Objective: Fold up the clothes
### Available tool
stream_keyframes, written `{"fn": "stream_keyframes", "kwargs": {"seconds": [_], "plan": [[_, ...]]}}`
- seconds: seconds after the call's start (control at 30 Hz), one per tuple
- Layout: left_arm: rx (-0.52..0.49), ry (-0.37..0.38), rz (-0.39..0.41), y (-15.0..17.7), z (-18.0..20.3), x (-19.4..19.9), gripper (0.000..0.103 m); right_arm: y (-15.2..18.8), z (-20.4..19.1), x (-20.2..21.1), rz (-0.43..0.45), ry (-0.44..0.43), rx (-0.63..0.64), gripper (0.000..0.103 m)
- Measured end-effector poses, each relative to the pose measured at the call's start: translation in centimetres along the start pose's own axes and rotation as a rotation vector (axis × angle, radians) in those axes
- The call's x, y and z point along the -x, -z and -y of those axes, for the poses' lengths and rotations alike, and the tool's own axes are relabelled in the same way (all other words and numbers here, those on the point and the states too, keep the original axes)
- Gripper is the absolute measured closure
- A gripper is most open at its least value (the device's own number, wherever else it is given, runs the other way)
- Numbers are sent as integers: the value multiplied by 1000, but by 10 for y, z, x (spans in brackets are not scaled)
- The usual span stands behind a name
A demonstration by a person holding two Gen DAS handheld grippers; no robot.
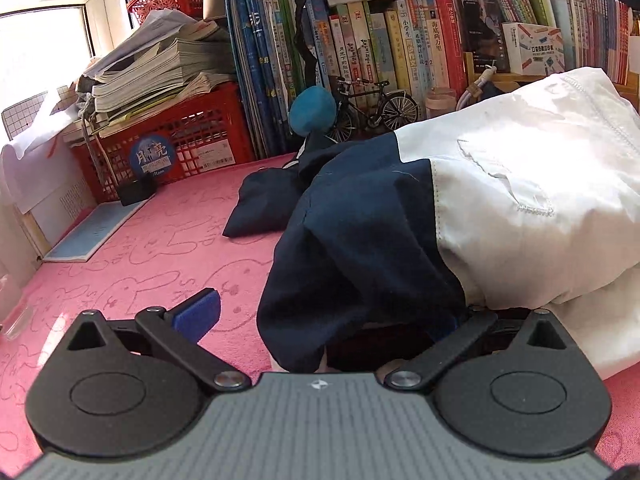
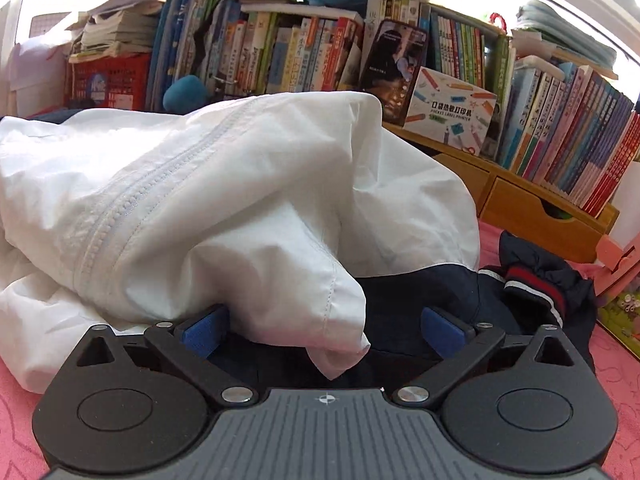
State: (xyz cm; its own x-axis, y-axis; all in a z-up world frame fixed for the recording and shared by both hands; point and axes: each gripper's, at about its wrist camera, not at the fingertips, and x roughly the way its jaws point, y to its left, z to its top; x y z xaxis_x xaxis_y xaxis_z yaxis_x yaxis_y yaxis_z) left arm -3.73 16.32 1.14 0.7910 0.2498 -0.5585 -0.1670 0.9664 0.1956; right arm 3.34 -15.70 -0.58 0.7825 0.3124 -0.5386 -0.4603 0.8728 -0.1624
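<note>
Navy-white jacket (image 1: 460,208) heaped mid pink mat (image 1: 140,248), back toward bookshelf edge. Right gripper (image 2: 326,334) spread wide, white fold drooping between pads, not pinched. Left gripper (image 1: 320,320) half buried under cloth, can't tell its grip.

The right tongs (image 2: 324,330) stand wide apart, their blue pads (image 2: 204,334) not pressing anything. A white fold of the white-and-navy jacket (image 2: 192,208) droops between them onto the pink counter (image 2: 16,420). Books (image 2: 560,144) line the shelf behind.
</note>
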Motion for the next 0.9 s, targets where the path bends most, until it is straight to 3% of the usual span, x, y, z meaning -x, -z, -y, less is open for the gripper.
{"fn": "stream_keyframes", "kwargs": {"seconds": [0.03,0.07,0.13,0.17,0.23,0.3,0.33,0.4,0.47,0.5,0.53,0.6,0.67,0.7,0.77,0.87,0.9], "plan": [[9,-14,0,0,-2,-1,0,-2,3,0,1,-7,-33,48],[18,-41,6,1,-6,-1,0,-4,7,3,7,-12,-73,63],[42,-102,20,1,-15,0,0,-6,16,23,72,57,-101,76],[64,-111,23,1,-21,1,0,-7,21,35,108,109,-94,79],[132,-91,15,2,-37,2,0,-6,36,56,165,264,-72,97],[199,-107,-6,4,-53,1,0,-4,64,73,175,346,-83,97],[209,-94,-8,5,-56,2,0,-2,80,80,159,335,-112,96],[201,-58,2,9,-55,5,0,6,103,92,138,207,-171,89],[179,-22,17,11,-51,9,0,16,106,95,120,105,-171,63],[144,-2,34,10,-44,13,0,20,95,92,106,100,-118,33],[109,19,51,9,-36,17,0,24,81,87,96,101,-53,17],[9,75,89,6,-20,27,0,29,53,75,84,72,33,17],[-145,112,138,4,3,34,0,25,24,55,72,39,79,10],[-214,90,155,3,14,34,0,22,10,43,76,36,105,0],[-320,17,170,0,31,26,0,13,-9,17,68,71,153,0],[-335,-9,167,-10,41,9,0,-4,-21,-12,24,75,159,2],[-315,-9,163,-14,41,4,0,-8,-20,-13,22,39,127,14]]}}
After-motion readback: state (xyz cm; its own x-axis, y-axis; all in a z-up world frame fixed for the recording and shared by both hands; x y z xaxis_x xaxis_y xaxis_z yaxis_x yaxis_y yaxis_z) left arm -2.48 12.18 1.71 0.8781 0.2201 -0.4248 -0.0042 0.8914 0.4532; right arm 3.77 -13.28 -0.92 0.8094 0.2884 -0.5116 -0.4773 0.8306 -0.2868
